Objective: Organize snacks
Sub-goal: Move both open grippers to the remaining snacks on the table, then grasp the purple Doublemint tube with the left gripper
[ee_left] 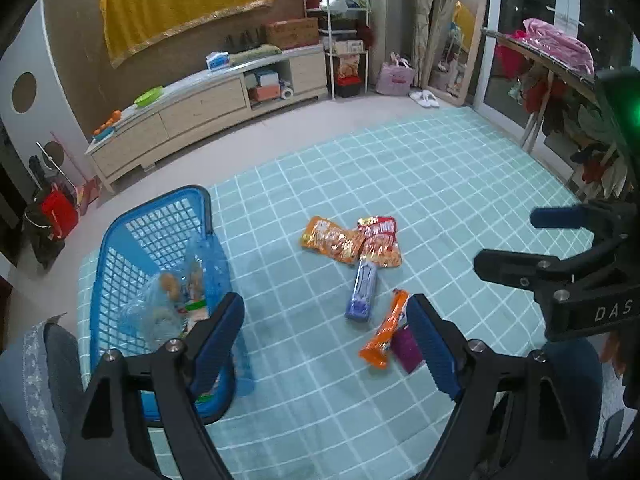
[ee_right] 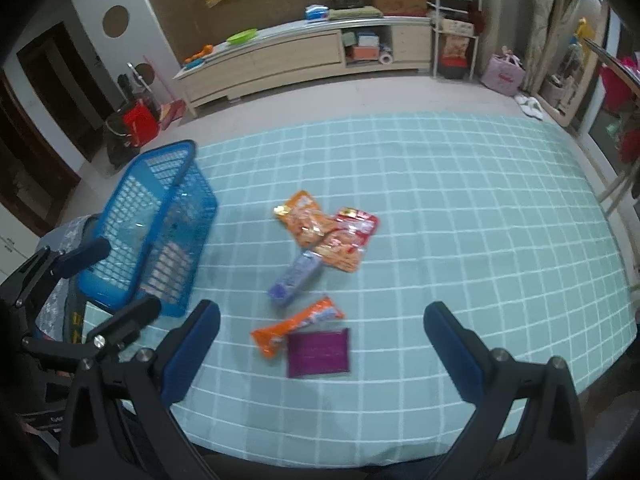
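Several snack packs lie together on the teal checked cloth [ee_right: 460, 220]: an orange pack [ee_right: 306, 216], a red pack [ee_right: 356, 226], a bluish-purple pack [ee_right: 292, 280], a long orange pack [ee_right: 300, 326] and a flat purple packet [ee_right: 318, 354]. At the left stands a blue mesh basket [ee_left: 188, 192] holding a clear bag of snacks [ee_left: 176, 292]. My left gripper [ee_left: 326, 344] hovers open and empty between the basket and the long orange pack [ee_left: 386, 328]. My right gripper [ee_right: 322, 340] is open and empty above the purple packet. Each gripper shows in the other's view, the right gripper [ee_left: 520, 242] and the left gripper [ee_right: 108, 284].
A low wooden cabinet [ee_right: 280, 56] runs along the far wall, with a white rack [ee_right: 456, 20] beside it. A table piled with clothes [ee_left: 552, 52] stands at the right. The cloth's near edge [ee_right: 320, 456] drops off in front. A grey patterned fabric [ee_left: 36, 380] lies left of the basket.
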`<state>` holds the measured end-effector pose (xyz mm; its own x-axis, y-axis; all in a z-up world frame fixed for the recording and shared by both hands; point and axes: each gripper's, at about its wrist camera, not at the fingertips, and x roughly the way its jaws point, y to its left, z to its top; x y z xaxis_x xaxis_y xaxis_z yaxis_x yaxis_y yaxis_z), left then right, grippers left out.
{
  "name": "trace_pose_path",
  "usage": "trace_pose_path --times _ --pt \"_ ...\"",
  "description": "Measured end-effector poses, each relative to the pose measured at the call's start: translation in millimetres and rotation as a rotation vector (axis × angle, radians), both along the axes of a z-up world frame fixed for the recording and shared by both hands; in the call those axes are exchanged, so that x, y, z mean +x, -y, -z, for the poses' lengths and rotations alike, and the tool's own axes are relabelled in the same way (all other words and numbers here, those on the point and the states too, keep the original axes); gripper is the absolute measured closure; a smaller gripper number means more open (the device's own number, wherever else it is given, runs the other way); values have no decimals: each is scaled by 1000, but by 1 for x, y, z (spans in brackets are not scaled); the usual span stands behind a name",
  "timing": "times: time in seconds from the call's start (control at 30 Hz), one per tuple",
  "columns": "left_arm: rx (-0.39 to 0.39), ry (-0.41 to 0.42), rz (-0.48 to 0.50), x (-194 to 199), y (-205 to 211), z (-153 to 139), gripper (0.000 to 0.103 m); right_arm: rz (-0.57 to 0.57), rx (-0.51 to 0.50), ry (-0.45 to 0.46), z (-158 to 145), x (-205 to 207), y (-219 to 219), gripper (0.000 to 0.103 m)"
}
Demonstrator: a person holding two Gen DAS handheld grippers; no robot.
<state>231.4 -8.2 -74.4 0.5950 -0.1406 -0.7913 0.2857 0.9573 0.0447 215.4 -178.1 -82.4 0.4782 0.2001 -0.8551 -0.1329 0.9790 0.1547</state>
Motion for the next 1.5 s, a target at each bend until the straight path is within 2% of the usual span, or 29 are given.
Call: trace_pose_path --times 0.2,0.43,0.63,0.8,0.87,0.93,1.13,1.23,1.33,1.43,1.5 --pt "-46 -2 -5 4 12 19 21 21 1 26 13 3 20 0" --pt "-61 -37 3 34 21 45 21 31 19 -12 44 30 30 0" --pt "-28 -61 29 67 35 73 21 28 -20 -10 62 59 29 0" --pt "-23 -90 59 82 42 95 21 79 11 -12 68 83 34 0" --pt "-16 -101 68 89 44 106 21 81 -1 15 71 91 30 0" --pt "-6 -110 71 95 45 114 21 84 -10 3 80 100 27 0" --pt "25 -137 89 109 49 140 21 95 -17 7 95 109 30 0" --pt "-4 -162 81 113 47 152 21 92 3 -10 98 110 28 0" --pt "-50 -206 82 117 46 163 22 86 -24 -31 101 111 27 0" --pt "-16 -214 101 116 54 170 33 88 -38 -33 101 111 29 0" --pt "1 -232 96 115 56 174 49 96 -54 -22 101 111 31 0"
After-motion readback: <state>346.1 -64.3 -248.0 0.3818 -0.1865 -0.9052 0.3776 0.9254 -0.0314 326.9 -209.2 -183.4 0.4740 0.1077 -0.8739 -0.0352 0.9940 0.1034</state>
